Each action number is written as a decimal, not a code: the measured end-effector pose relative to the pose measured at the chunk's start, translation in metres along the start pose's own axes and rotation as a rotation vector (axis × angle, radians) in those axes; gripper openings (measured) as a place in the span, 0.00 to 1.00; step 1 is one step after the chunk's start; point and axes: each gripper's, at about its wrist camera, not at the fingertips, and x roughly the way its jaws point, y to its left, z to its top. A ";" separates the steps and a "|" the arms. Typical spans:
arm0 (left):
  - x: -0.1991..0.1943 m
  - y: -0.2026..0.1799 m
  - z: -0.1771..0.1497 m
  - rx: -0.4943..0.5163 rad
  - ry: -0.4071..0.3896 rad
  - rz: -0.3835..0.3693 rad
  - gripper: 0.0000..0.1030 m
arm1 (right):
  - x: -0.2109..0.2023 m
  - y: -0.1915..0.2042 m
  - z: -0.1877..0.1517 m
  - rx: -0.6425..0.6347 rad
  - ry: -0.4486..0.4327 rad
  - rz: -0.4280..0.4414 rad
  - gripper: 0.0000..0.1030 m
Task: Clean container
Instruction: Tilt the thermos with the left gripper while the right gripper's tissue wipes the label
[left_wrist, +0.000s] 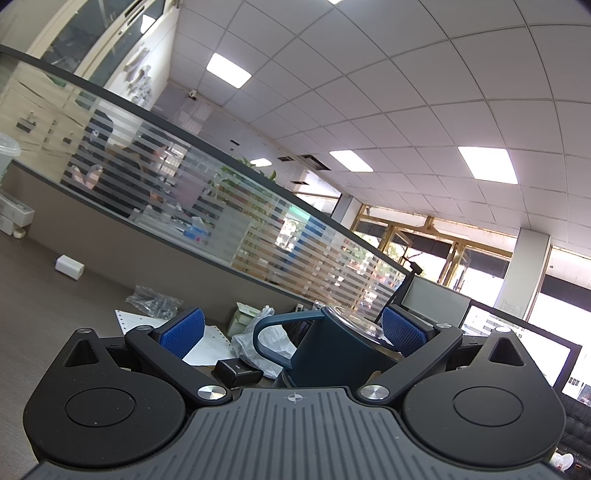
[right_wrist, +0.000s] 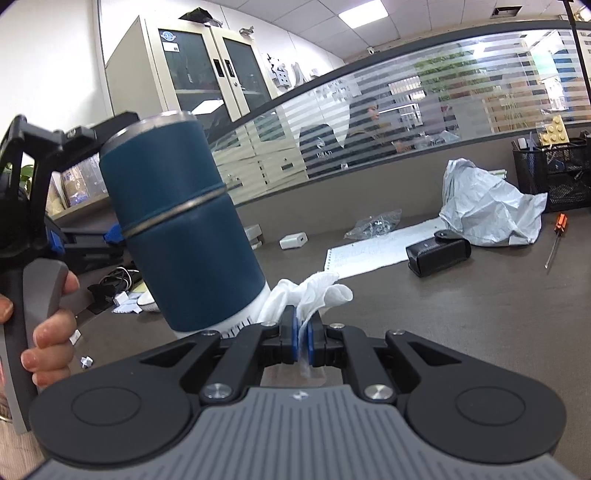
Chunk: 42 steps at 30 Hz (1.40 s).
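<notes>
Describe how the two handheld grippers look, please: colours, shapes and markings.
Both the left gripper and right gripper have black linkage arms, round black side housings, silver pivot screws, blue textured pads and a ribbed grey body bearing a small white crosshair mark.

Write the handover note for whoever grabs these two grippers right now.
Left gripper: jaws wide; the blue tumbler sits between the pads; contact is unclear from the left wrist view.
Right gripper: shut on a white cloth, which bunches out ahead of the fingers beside the tumbler's base.
Done: cloth picked up and brought to the tumbler, which leans tilted, lid on.
Left: wipe the tumbler's outside, then set tumbler and cloth down on the grey desk.
</notes>
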 end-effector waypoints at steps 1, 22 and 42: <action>0.000 0.000 0.000 0.000 0.000 0.000 1.00 | 0.001 0.000 0.002 -0.007 -0.005 0.005 0.10; -0.002 0.000 -0.003 -0.006 -0.001 -0.007 1.00 | 0.026 -0.020 -0.007 0.030 0.107 0.051 0.10; -0.002 0.000 -0.003 -0.014 0.000 -0.012 1.00 | 0.033 -0.023 -0.019 0.015 0.181 0.022 0.10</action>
